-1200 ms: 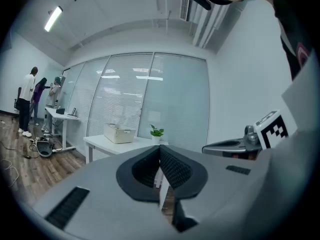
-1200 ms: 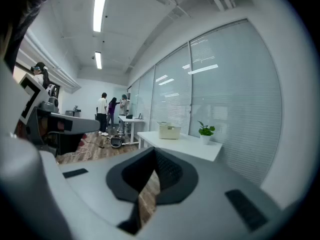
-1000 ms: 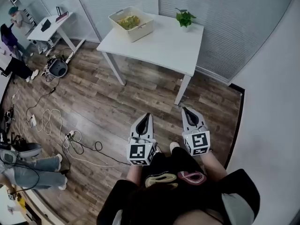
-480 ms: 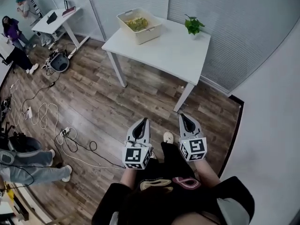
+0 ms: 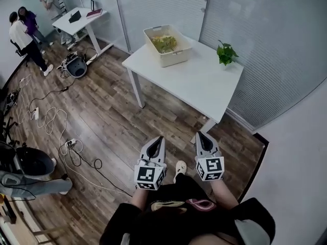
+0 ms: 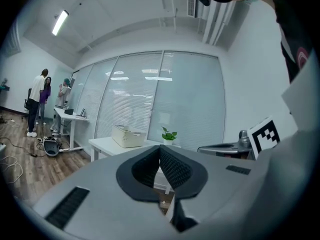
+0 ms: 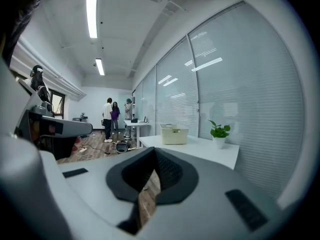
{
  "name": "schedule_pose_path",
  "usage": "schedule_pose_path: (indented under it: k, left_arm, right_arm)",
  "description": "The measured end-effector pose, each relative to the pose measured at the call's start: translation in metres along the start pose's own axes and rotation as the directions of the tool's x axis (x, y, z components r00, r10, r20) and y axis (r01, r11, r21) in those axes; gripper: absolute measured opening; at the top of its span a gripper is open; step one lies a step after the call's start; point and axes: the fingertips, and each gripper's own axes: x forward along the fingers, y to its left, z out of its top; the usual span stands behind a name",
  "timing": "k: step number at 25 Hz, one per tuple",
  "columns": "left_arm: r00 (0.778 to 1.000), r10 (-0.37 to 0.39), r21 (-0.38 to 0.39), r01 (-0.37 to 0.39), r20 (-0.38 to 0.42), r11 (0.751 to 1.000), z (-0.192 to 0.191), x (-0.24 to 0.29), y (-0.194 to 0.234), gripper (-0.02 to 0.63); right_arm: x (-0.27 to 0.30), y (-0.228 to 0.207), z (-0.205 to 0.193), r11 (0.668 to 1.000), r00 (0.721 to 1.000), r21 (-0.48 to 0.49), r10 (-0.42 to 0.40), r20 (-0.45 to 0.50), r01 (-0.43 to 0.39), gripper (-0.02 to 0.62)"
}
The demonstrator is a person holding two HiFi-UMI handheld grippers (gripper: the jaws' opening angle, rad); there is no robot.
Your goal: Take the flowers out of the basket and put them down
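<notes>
**Resting in the basket: flowers, with both tools closed and empty**

Yellow-green flowers (image 5: 164,43) lie inside the white basket (image 5: 180,55), which stands at the far left corner of the white surface (image 5: 196,86). A small potted plant (image 5: 226,53) stands on the same surface near its far right edge, apart from the basket. Well short of the surface, over the wooden floor (image 5: 102,111), the person holds the left tool (image 5: 159,139) and the right tool (image 5: 200,135) side by side, pointing toward it. Each tool's jaws are pressed together with nothing between them. Cables (image 5: 51,121) trail across the floor at left, and people (image 5: 23,32) stand in the far left corner.
</notes>
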Motion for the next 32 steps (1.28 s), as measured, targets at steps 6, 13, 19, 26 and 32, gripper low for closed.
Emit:
schedule_pose_path:
  k: [6, 13, 19, 26, 32]
  left_arm:
    - [0.999, 0.045, 0.009, -0.045, 0.026, 0.999, 0.005, 0.057, 0.000, 0.017]
    - [0.996, 0.082, 0.003, -0.082, 0.034, 0.997, 0.014, 0.107, -0.014, 0.017]
    - [0.994, 0.111, -0.002, -0.111, 0.022, 0.994, 0.002, 0.132, -0.027, 0.017]
    - [0.993, 0.115, 0.005, -0.115, 0.025, 0.993, 0.006, 0.151, -0.031, 0.017]
    - [0.993, 0.116, 0.005, -0.116, 0.018, 0.993, 0.007, 0.168, -0.023, 0.017]
  right_arm:
    - [0.049, -0.041, 0.006, 0.998, 0.999, -0.026, 0.051, 0.013, -0.051, 0.009]
    - [0.081, -0.085, 0.019, 0.994, 0.995, -0.049, 0.102, 0.014, -0.101, 0.009]
    - [0.094, -0.113, 0.011, 0.991, 0.992, -0.034, 0.127, 0.014, -0.126, 0.010]
    - [0.100, -0.128, 0.010, 0.991, 0.991, -0.014, 0.132, 0.018, -0.131, 0.009]
    - [0.116, -0.138, 0.012, 0.992, 0.992, -0.011, 0.126, 0.016, -0.126, 0.009]
